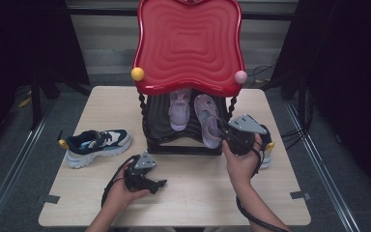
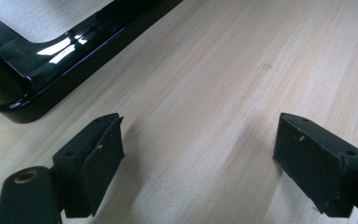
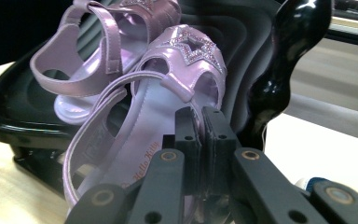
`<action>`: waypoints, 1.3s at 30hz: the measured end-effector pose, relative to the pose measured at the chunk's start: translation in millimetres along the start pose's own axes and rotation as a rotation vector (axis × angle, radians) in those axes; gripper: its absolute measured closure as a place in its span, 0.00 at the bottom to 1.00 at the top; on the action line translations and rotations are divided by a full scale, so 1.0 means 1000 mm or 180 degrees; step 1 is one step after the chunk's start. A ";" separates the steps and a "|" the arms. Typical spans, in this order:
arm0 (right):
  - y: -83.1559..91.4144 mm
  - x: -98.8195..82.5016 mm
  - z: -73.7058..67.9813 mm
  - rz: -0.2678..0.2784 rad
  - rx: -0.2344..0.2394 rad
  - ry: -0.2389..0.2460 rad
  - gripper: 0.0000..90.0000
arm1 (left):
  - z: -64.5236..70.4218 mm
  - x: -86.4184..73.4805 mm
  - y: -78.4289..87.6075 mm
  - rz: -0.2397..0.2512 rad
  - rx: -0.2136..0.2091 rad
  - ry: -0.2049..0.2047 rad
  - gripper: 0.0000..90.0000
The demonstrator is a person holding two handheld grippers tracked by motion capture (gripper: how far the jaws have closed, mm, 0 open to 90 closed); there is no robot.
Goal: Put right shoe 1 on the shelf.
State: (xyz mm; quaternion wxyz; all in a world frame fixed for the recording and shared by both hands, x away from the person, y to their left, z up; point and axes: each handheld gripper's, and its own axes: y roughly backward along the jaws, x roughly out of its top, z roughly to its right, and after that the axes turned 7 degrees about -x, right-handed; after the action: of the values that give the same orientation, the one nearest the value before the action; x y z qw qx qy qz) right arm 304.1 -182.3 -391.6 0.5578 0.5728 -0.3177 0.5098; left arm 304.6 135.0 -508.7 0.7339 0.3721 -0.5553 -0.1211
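My right gripper is clamped on the side edge of a lilac sandal, its two black jaws pressed together over the thin wall of the shoe. The sandal's long axis runs straight away from my jaws: heel and open ankle strap nearest me, toe farthest, tilted up toward the black shelf of the stand. It is glossy, pearly synthetic leather, smooth and rounded, with a glittering star on the toe band and a narrow strap looping across the insole. Its twin, the second sandal, lies just beyond and to the left of my jaws, toe pointing the same way, touching the first. A twisted, shiny black post rises just right of my jaws. From above, a wavy red top tray caps the stand. My left gripper hangs slack, jaws wide apart over bare pale wood-grain table, the stand's glossy black base off to their upper left.
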 end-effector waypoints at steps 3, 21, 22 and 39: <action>-0.003 0.000 -0.002 0.0020 -0.0044 -0.0008 0.95 | 0.000 0.000 0.000 0.0002 -0.0008 0.0006 0.17; -0.017 0.007 -0.026 0.0093 -0.0339 -0.0036 0.95 | 0.000 0.000 0.000 0.0001 -0.0010 0.0006 0.17; -0.017 0.008 -0.027 0.0102 -0.0360 -0.0046 0.95 | 0.000 0.000 0.000 0.0001 -0.0011 0.0006 0.17; -0.031 0.020 -0.041 0.0169 -0.0688 -0.0100 0.95 | 0.000 0.000 0.000 0.0010 0.0000 0.0010 0.17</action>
State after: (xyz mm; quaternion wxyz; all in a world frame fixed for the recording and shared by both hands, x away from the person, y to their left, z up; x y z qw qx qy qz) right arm 329.2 -133.5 -388.2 0.5975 0.5086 -0.3946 0.4781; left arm 304.3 134.6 -508.9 0.7349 0.3714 -0.5548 -0.1193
